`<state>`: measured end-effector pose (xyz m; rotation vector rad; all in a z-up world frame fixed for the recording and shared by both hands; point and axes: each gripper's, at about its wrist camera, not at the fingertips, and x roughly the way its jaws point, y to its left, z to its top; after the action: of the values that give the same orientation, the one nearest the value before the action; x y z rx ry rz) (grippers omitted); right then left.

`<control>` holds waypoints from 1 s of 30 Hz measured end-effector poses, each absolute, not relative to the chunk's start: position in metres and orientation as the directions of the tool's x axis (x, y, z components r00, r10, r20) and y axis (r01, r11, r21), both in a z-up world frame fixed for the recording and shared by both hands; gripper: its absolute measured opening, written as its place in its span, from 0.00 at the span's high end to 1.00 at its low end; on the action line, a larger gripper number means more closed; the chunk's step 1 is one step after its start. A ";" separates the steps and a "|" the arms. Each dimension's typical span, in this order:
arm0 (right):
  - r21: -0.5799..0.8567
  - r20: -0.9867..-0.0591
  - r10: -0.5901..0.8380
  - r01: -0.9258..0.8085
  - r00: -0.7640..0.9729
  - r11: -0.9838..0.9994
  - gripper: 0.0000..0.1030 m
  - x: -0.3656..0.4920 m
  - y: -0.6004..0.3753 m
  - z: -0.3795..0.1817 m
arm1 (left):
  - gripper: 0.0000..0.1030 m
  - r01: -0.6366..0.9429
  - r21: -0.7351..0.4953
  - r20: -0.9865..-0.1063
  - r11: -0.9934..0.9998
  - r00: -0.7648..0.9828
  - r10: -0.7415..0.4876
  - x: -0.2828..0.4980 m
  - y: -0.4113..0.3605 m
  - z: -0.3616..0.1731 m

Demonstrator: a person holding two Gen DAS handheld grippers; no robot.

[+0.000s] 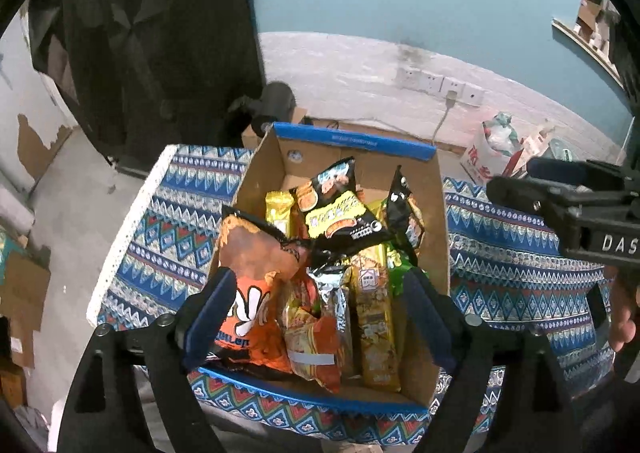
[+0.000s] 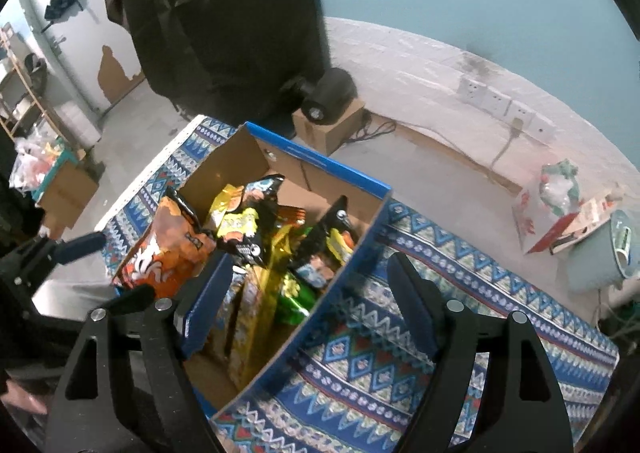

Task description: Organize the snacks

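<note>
"das" shows on the right gripper (image 1: pixel 520 181) by the snack box (image 1: pixel 360 143).

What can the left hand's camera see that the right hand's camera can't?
Only the left wrist view shows the red and yellow snack packet at the box's near end and the near blue rim.

Only the right wrist view shows the wooden shelf rack by the far wall and the pale blue bin.

Both show the cardboard box, the orange chip bag, the patterned tablecloth, and both open grippers, empty: left gripper, right gripper.
</note>
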<state>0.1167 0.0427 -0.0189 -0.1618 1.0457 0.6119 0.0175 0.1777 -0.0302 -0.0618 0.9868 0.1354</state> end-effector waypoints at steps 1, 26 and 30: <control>0.155 -0.847 0.394 -0.544 0.357 0.825 0.23 0.115 0.040 -0.018 | 0.16 -0.141 0.016 -0.831 0.990 0.548 0.091 0.017 0.176 -0.028; 0.073 -0.809 0.358 -0.524 0.467 0.849 0.23 0.071 0.005 -0.001 | 0.11 -0.119 0.071 -0.785 0.990 0.606 0.129 -0.002 0.153 0.006; 0.073 -0.810 0.356 -0.522 0.466 0.850 0.23 0.072 0.005 -0.003 | 0.11 -0.115 0.071 -0.783 0.991 0.609 0.127 -0.003 0.152 0.007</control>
<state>0.0718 0.0050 -0.0030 -0.1953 0.9431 0.5427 -0.0034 0.1520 0.0070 0.0139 0.9047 0.1399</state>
